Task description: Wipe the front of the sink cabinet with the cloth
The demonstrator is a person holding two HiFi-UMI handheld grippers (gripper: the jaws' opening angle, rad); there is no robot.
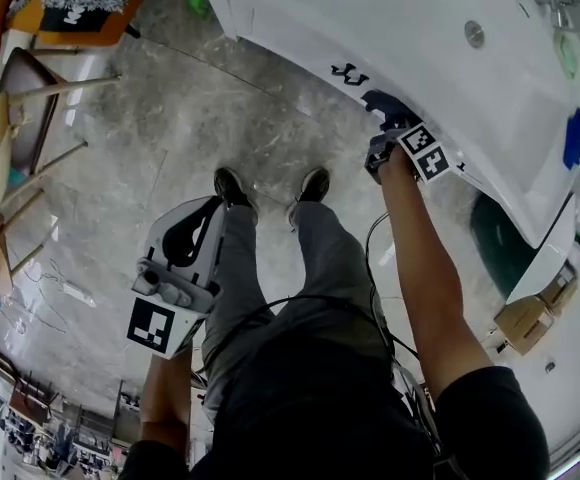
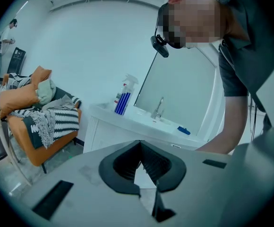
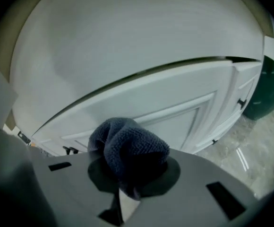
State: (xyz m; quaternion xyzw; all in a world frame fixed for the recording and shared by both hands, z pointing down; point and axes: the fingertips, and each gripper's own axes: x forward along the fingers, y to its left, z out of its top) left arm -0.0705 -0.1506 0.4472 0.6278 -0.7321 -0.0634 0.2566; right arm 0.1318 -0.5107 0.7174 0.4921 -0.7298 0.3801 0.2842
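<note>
While the left claw [image 1: 192, 230] hangs low at the lower left of the head view, beside the person's leg, all the work sits with the right claw [image 3: 127, 174], up at centre right against the white cabinet [image 3: 179, 110]. Look at that grip: its jaws are clamped on the dark blue cloth [image 3: 130, 148], which bulges out ahead of them in a thick wad, so it's fabric and not plastic that meets the paint. In the right gripper view the wad sits low in the middle of the frame, right at a panelled door, just under the dark seam running across; whether it presses on the door or sits a hair off it, I can't tell. The arm is stretched out straight, which I read as reach for a sweep along the front. And the left claw? Its jaws are drawn together at the tips with nothing between them, and it's held well away from the cabinet, I'd say so it doesn't get in the way. Wiping looks to be under way, with plenty of door to cover. A green bin [image 3: 267, 86], by the look of it, stands at the far right, something to steer round.
</note>
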